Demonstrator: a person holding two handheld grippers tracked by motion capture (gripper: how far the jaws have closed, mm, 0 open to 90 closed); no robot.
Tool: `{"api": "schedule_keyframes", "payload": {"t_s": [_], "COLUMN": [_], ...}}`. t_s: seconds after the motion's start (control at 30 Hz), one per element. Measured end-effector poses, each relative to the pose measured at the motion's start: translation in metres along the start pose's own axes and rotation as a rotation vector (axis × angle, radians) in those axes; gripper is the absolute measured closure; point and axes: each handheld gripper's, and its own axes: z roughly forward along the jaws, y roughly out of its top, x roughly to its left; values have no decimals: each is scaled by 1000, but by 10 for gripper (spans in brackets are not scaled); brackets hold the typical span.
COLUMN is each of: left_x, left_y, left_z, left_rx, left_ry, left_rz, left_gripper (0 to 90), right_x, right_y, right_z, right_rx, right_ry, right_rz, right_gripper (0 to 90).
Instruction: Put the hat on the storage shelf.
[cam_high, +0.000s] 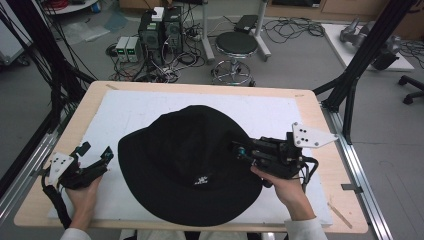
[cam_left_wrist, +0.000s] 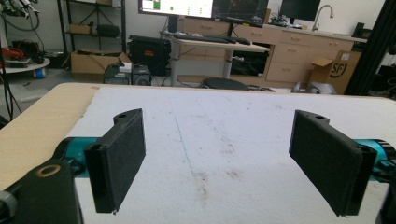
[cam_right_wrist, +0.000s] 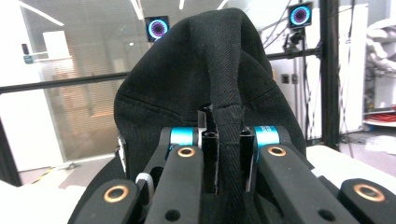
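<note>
Your right gripper (cam_high: 239, 148) is clenched on a fold of the black cotton bucket hat (cam_high: 187, 162): in the right gripper view the jaws pinch a ridge of dark twill (cam_right_wrist: 226, 126) between them, and the crown bulges up beyond it. From above, that pinch sits on the hat's right side, where crown meets brim. The hat lies brim-down in the middle of the white foam mat (cam_high: 130, 107) on the pale wooden table (cam_high: 87, 97), its small white logo toward you. Your left gripper (cam_high: 96, 156) rests just beside the brim's left edge, jaws spread wide with only bare mat between them. So the grasp looks made on one side only; lifting, folding or moving the hat seems yet to come, and the left hand has nothing taken.
</note>
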Motion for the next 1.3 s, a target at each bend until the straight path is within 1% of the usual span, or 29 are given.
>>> {"api": "schedule_keyframes", "payload": {"t_s": [0.07, 0.1, 0.2, 0.37, 0.4, 0.53, 0.57, 0.67, 0.73, 0.77, 0.87, 0.93, 1.03, 1.07, 1.1, 1.2, 1.3], "left_x": [0, 0, 0, 0, 1, 1, 1, 2, 2, 2, 2, 2, 2, 2, 2, 1, 1], "left_y": [0, 0, 0, 0, 0, 0, 0, 0, 0, 0, 0, 0, 0, 0, 0, 0, 0], "left_z": [0, 0, 0, 0, 0, 0, 0, -1, -1, -1, -1, -1, -1, -1, -1, 0, 0], "left_rx": [1, 1, 0, -2, -1, -1, -3, -3, -6, -5, -4, -5, -5, -5, -4, -4, -3], "left_ry": [-1, -2, -3, 3, 2, 3, 5, 7, 8, 7, 6, 6, 8, 8, 7, 6, 5], "left_rz": [0, 1, 1, -3, -3, -6, -10, -8, -13, -13, -9, -9, -11, -11, -9, -8, -7], "left_gripper": [189, 189, 189, 189, 188, 189, 188, 189, 189, 189, 189, 189, 189, 189, 189, 189, 189], "right_x": [0, 1, 2, 3, 3, 5, 5, 5, 5, 5, 3, 2, 0, 0, -1, 0, -1], "right_y": [0, 0, -1, 0, 0, 0, 0, -3, -5, -6, -7, -8, -8, -8, -7, -8, -8], "right_z": [1, 2, 2, 2, 3, 4, 4, 7, 7, 7, 6, 5, 1, 0, 0, -3, -4], "right_rx": [9, 17, 31, 47, 50, 47, 52, 89, 95, 98, 90, 76, 35, 30, 24, 29, 20], "right_ry": [16, 20, 15, 20, 23, 18, 14, 4, 2, 3, -1, 1, 8, 7, 2, 0, -12], "right_rz": [-6, -1, -2, -7, -15, -26, -28, -40, -45, -41, -28, -28, -10, -3, -8, -2, -5], "right_gripper": [859, 857, 855, 844, 839, 809, 809, 808, 806, 805, 802, 795, 796, 796, 796, 795, 796]}}
